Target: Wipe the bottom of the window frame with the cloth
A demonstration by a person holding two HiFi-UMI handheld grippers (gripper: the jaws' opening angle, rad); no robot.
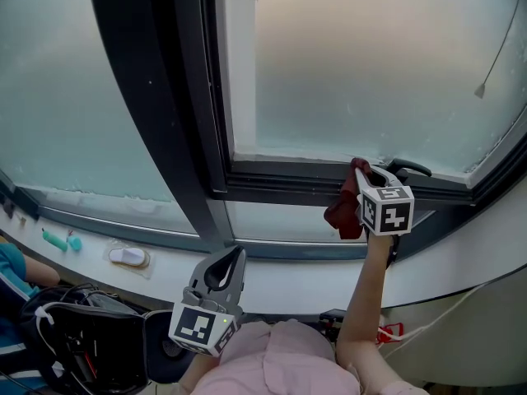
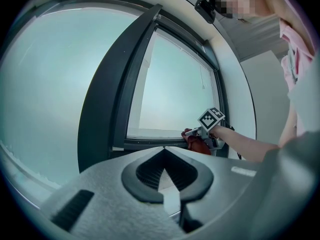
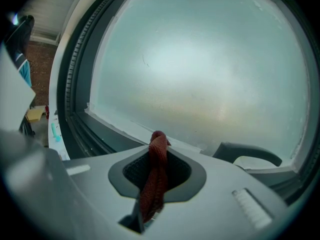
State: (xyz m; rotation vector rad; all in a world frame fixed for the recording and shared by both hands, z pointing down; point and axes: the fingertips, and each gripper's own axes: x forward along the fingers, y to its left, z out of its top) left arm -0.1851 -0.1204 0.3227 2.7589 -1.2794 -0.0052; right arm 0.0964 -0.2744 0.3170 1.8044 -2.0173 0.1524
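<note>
**Cloth grip check at frame rail**

L grey two-jaw gripper (image 1: 233, 257) low by body, jaws together, empty; R gripper (image 1: 372, 176) clamped on dark red knitted cloth (image 1: 343, 210), tuft past tips, rest hanging; cloth at dark metal bottom window-frame rail (image 1: 288, 177), near black handle (image 1: 409, 168). Est.: light, limp, grippy; hold bunched mid-fold, tuft fwd.

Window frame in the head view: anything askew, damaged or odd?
Nothing stands out. The red cloth is pinched in the right gripper at the bottom rail of the window frame; the left gripper is shut, empty.
</note>
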